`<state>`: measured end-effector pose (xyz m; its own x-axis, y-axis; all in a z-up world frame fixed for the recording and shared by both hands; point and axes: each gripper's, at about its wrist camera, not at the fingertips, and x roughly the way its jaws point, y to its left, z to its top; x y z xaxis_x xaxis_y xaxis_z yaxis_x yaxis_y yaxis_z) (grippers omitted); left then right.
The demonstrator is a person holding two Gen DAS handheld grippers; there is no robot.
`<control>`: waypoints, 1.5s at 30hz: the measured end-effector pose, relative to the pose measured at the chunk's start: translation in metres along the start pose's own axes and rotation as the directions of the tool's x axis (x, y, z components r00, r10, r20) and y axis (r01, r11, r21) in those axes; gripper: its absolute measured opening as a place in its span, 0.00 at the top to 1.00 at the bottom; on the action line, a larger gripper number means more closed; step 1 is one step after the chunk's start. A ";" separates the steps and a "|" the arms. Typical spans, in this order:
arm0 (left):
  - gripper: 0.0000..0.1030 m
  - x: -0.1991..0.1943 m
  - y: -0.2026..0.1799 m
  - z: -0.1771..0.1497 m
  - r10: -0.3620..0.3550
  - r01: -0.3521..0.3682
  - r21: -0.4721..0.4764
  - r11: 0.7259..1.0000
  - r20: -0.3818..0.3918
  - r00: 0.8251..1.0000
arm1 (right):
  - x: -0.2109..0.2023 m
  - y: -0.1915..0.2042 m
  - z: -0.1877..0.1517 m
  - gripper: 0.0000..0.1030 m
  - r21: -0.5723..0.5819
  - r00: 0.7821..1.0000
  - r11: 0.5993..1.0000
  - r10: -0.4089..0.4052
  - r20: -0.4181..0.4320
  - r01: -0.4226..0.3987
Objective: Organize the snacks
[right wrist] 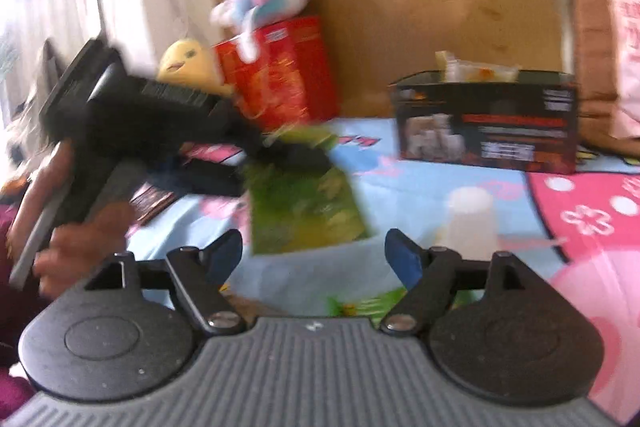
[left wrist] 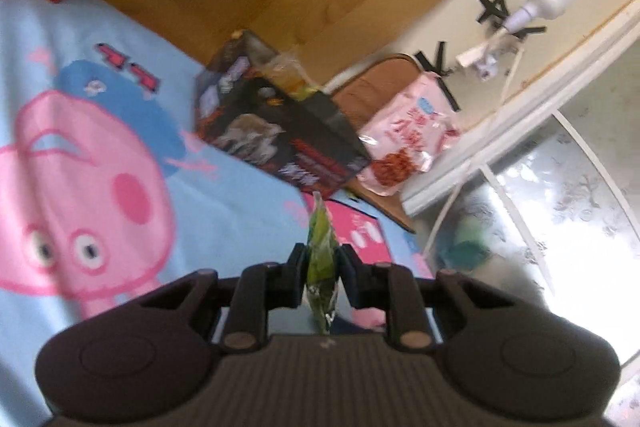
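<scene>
In the left wrist view my left gripper [left wrist: 322, 255] is shut on a green snack packet [left wrist: 320, 251], seen edge-on and upright between the pads. The right wrist view shows the same packet [right wrist: 304, 211] flat-on and blurred. It hangs from the left gripper [right wrist: 292, 155], which a hand [right wrist: 80, 239] holds at the left. My right gripper [right wrist: 314, 253] is open, with its blue pads wide apart just below the packet's lower edge and not touching it. A black snack box [left wrist: 276, 131] [right wrist: 488, 123] with packets sticking out of its top stands further back on the blanket.
A pink snack bag [left wrist: 408, 135] leans against a brown cushion beside the black box. A red box [right wrist: 280, 75] with plush toys stands at the back left. A pale translucent cup [right wrist: 470, 219] sits on the cartoon blanket [left wrist: 100, 147]. Cardboard lines the back.
</scene>
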<state>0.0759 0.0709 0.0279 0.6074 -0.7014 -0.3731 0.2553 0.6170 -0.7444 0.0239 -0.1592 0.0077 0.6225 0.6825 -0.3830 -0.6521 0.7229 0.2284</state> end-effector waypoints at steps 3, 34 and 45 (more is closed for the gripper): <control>0.81 0.008 -0.018 0.009 -0.002 0.001 0.056 0.998 0.009 1.000 | 0.008 0.003 0.010 0.56 -0.016 0.999 0.999 -0.041 -0.017 0.041; 0.44 0.070 -0.070 0.024 0.175 -0.186 0.436 0.881 0.066 0.982 | -0.039 -0.121 0.030 0.59 0.272 0.946 0.915 -0.321 0.045 0.298; 0.68 0.104 -0.078 -0.025 0.298 -0.218 0.541 0.812 -0.064 0.952 | -0.017 -0.059 0.004 0.59 0.042 0.964 0.963 -0.264 -0.041 0.266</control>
<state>0.1009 -0.0587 0.0332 0.6068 -0.5067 -0.6124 0.4819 0.8472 -0.2236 0.0539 -0.2128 0.0042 0.7542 0.4625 -0.4662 -0.4447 0.8821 0.1557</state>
